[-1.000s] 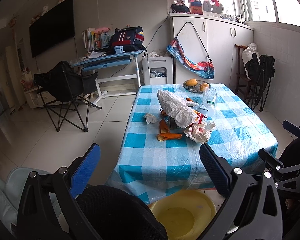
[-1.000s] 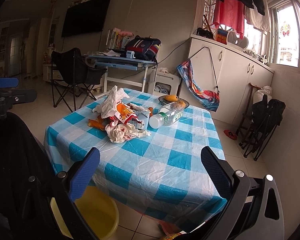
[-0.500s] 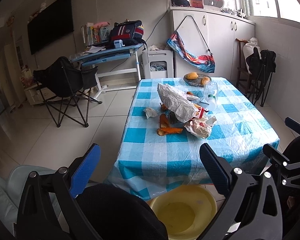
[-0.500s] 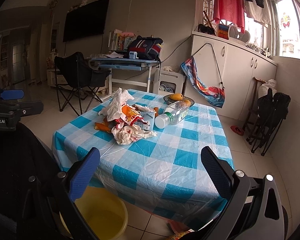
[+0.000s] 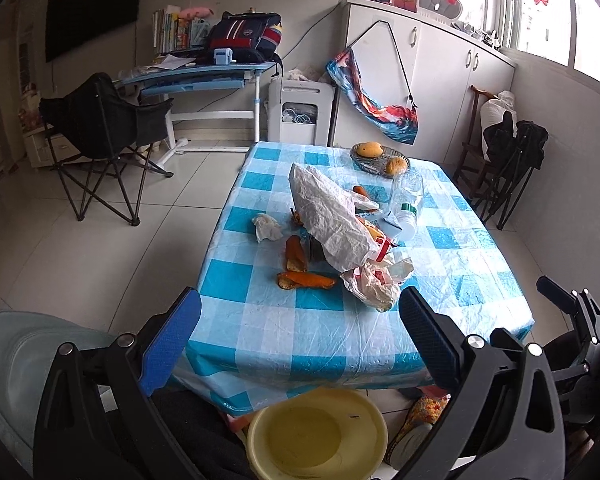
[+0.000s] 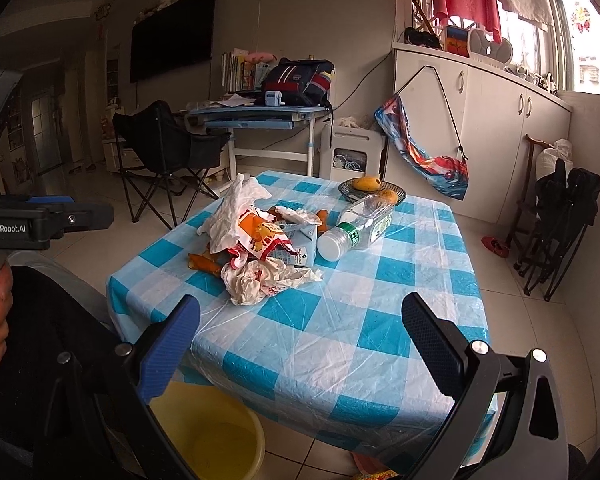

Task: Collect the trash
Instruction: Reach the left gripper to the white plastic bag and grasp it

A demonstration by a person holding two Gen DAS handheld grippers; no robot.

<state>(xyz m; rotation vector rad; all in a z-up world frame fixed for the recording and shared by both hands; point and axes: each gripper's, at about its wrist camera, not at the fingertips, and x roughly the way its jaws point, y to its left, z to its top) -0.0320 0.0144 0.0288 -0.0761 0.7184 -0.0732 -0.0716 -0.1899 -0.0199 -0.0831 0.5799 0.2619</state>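
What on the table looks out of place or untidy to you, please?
A plastic bottle lies on its side mid-table beside a heap of crumpled bags, a carton and orange peels; a wadded tissue sits apart.

Left wrist view: sitting off the near edge of the checked table point(image 5: 328, 332), looking down its length toward 12 o'clock, yellow basin point(image 5: 316, 436) at 6 o'clock. Right wrist view: hanging lower off the near corner, facing the table point(image 6: 340, 344) toward 12 o'clock. Sharing the trash pile point(image 5: 340, 232) point(image 6: 260, 240), fruit basket point(image 5: 376, 160), basin and far wall.
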